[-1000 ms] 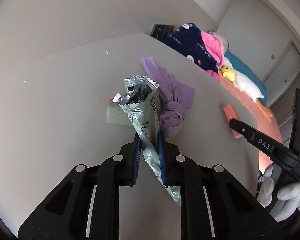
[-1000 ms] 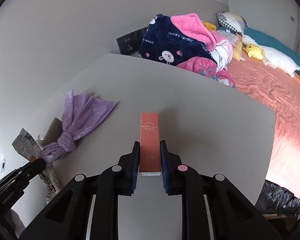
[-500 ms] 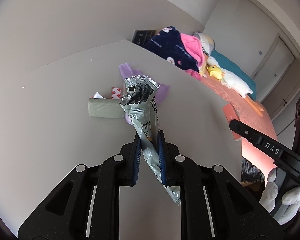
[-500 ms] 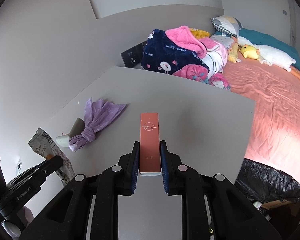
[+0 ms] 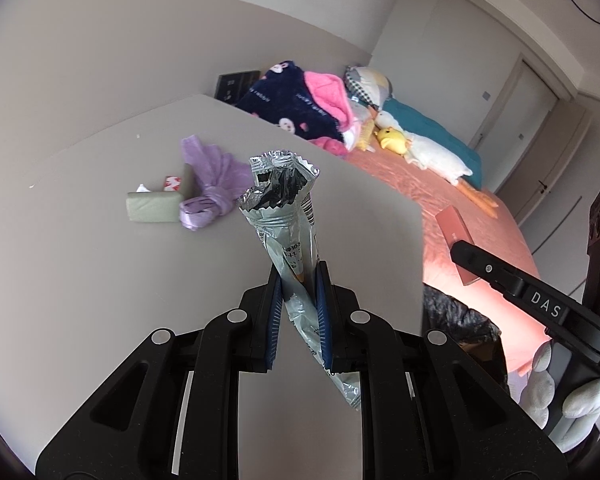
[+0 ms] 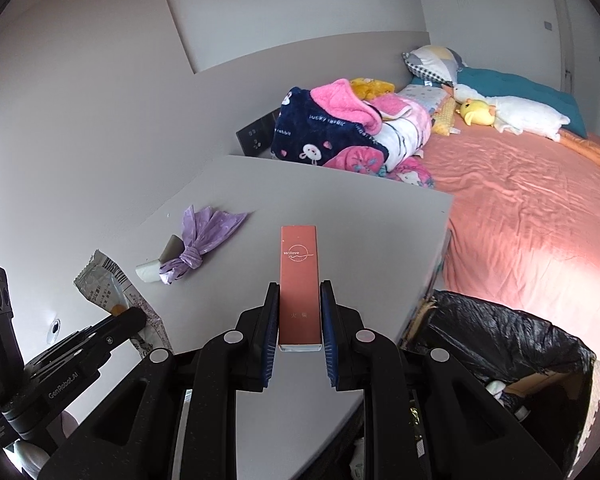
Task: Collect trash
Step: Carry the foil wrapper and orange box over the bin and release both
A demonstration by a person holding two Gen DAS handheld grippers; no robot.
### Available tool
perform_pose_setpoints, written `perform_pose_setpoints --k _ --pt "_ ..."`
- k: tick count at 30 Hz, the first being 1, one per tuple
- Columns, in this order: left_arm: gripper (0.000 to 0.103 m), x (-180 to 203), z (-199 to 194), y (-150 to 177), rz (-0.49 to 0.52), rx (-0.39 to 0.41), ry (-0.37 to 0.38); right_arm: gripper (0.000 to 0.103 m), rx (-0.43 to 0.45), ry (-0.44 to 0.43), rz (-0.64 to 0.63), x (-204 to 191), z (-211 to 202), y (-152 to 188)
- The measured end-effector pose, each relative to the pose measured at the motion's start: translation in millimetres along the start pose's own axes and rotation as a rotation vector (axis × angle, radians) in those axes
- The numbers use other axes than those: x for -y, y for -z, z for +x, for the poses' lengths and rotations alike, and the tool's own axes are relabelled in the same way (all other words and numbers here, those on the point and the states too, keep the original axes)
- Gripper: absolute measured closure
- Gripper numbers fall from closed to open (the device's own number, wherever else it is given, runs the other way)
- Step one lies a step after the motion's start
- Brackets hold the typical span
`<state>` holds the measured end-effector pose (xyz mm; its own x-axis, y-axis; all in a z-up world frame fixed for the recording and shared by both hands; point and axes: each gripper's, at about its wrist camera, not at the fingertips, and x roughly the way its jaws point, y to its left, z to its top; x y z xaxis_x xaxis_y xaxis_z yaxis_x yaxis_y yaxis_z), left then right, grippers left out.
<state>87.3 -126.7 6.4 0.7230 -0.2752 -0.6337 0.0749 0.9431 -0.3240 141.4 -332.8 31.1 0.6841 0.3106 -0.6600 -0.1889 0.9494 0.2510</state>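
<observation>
My left gripper [image 5: 298, 280] is shut on a torn silver snack wrapper [image 5: 284, 216], which stands up between the blue pads above the grey table [image 5: 100, 280]. My right gripper [image 6: 300, 292] is shut on a flat salmon-red box [image 6: 299, 276], held over the table's near corner. The same box [image 5: 456, 232] shows in the left wrist view at the right gripper's tip, and the wrapper [image 6: 108, 284] shows at lower left of the right wrist view. A knotted purple bag [image 6: 204, 240] and a grey-green packet [image 5: 154, 208] lie on the table.
A bin lined with a black bag [image 6: 500, 344] stands below the table's right corner, beside the bed with a salmon sheet [image 6: 520, 208]. Blankets [image 6: 340, 128], pillows and a duck plush [image 6: 512, 114] lie on the bed. A small red-white scrap [image 5: 172, 183] lies by the packet.
Both grippers have drawn back from the table and risen with their loads. The purple bag and packet look farther off, and the black-lined bin has come into view at lower right.
</observation>
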Motion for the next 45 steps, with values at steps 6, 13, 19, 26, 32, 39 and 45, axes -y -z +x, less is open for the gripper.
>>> perform_pose_setpoints --k 6,13,19,26,32,39,45 --pt "0.088 27 -9 6 0.04 0.002 0.035 0.082 0.028 0.022 0.024 15 -27 10" --pt "0.088 51 -13 13 0.075 -0.006 0.07 0.082 0.046 0.042 0.053 32 -51 22" --pt "0.088 68 -10 18 0.1 -0.024 0.098 0.082 0.056 0.063 0.076 46 -66 31" --pt "0.088 88 -7 24 0.132 -0.045 0.129 0.082 0.072 0.092 0.101 62 -85 39" --pt "0.088 108 -4 27 0.169 -0.062 0.158 0.082 0.086 0.112 0.119 73 -97 43" --pt "0.088 129 0 31 0.208 -0.075 0.189 0.082 0.097 0.134 0.141 88 -111 50" --pt "0.088 144 5 35 0.237 -0.096 0.22 0.082 0.105 0.158 0.163 102 -123 57"
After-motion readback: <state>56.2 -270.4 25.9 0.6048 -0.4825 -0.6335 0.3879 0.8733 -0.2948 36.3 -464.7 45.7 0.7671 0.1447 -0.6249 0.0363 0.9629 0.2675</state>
